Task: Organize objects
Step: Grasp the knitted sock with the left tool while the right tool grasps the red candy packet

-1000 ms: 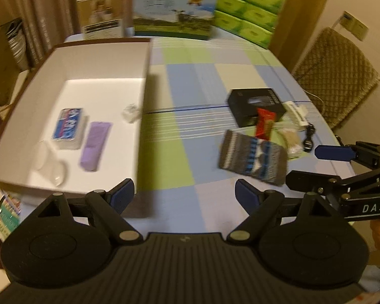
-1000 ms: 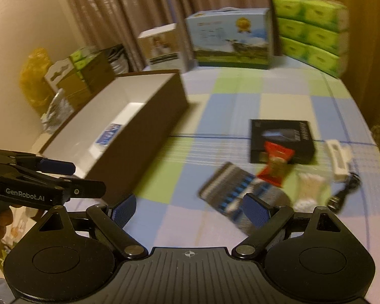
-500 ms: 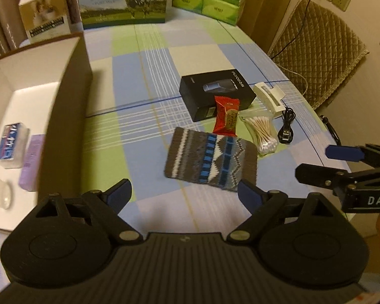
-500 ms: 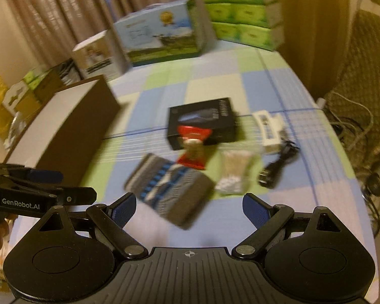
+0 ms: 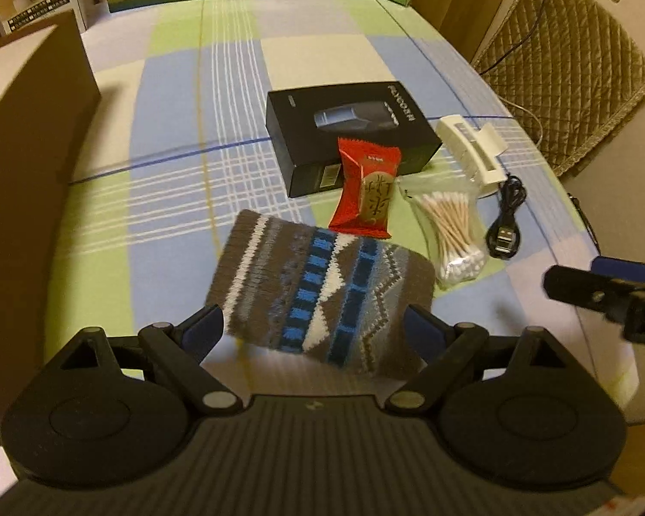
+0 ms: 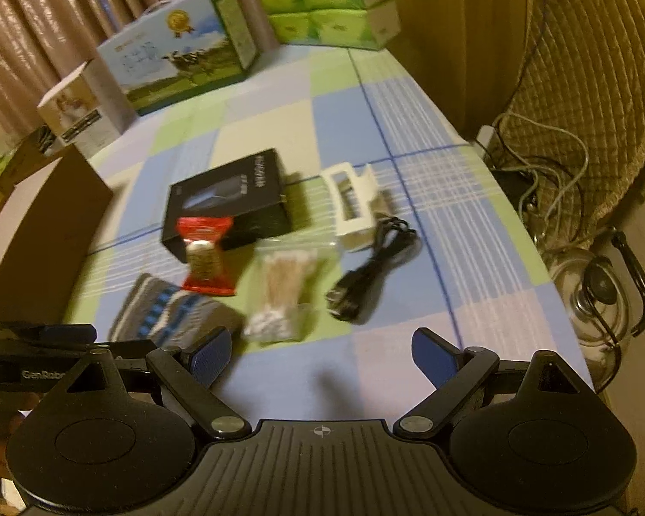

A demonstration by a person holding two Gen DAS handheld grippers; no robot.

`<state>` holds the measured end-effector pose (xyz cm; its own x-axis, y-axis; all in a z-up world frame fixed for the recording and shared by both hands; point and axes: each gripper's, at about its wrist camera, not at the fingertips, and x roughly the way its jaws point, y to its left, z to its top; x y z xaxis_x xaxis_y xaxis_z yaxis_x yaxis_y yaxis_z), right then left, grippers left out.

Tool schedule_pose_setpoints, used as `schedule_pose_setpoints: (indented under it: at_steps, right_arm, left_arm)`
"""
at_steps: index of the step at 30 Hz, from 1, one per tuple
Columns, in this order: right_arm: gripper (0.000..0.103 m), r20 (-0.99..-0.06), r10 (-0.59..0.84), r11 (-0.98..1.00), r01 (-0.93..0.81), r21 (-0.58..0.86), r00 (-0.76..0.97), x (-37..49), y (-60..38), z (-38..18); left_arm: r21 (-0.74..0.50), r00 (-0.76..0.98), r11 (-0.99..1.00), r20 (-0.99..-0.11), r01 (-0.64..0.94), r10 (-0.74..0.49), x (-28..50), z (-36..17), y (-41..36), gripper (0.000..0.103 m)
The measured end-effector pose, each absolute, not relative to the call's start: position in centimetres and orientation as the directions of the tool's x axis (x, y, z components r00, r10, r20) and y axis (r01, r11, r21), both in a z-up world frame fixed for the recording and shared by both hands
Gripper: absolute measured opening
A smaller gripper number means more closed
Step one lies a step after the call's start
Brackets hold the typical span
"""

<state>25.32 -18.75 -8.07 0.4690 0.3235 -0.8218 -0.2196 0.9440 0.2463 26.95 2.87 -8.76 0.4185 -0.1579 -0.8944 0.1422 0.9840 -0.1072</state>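
The counter (image 5: 172, 137), under a checked blue, green and cream cloth, fills the view ahead of both tools. A big brown box (image 5: 34, 129) stands at its edge, off to the left of the left hand-held gripper (image 5: 314, 327); only its outer wall and rim show.

The left hand-held gripper stands wide, with nothing pressed between its pads; the knitted sock (image 5: 322, 292) lies flat on the cloth directly below and ahead of it, spanning the gap between the fingers. The right hand-held gripper (image 6: 322, 350) is also wide and empty, hanging over bare cloth, with the sock just ahead to its left.

Beyond the sock, farther from the left tool, lies a black carton (image 5: 352, 129). A red snack pack (image 5: 365, 189) leans on the carton's near side, its lower end touching the sock's far edge. A white clip (image 5: 473, 150) lies to the right of the carton. A bag of cotton swabs (image 5: 451, 232) lies just right of the snack, ahead of the right tool. A coiled black cable (image 5: 505, 223) lies beside the swabs, its far end by the clip.
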Motion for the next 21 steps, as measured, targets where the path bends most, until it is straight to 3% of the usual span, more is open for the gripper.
schedule_pose_setpoints:
  at_steps: [6, 15, 18, 20, 21]
  right_arm:
    - [0.088, -0.832, 0.325, 0.944, -0.21, 0.254, 0.45, 26.3, -19.7, -8.9]
    - [0.088, -0.842, 0.324, 0.945, -0.191, 0.265, 0.431, 26.7, -20.4, -9.6]
    - [0.088, -0.841, 0.324, 0.945, -0.187, 0.268, 0.432, 26.7, -20.5, -9.7]
    - [0.088, -0.841, 0.325, 0.945, -0.184, 0.271, 0.432, 26.7, -20.4, -9.7]
    - [0.088, -0.842, 0.326, 0.945, -0.182, 0.272, 0.431, 26.7, -20.3, -9.7]
  left_arm:
    - [-0.072, 0.434, 0.985, -0.891, 0.159, -0.135, 28.1, -11.4, 3.3, 0.093]
    - [-0.121, 0.444, 0.97, -0.873, 0.209, -0.204, 29.7, -13.3, 4.4, 0.098]
    - [-0.11, 0.454, 0.965, -0.866, 0.238, -0.211, 29.5, -13.2, 3.8, 0.091]
    - [-0.108, 0.46, 0.959, -0.859, 0.263, -0.223, 29.1, -12.9, 3.6, 0.076]
    - [-0.115, 0.462, 0.955, -0.855, 0.273, -0.236, 28.8, -12.7, 3.6, 0.064]
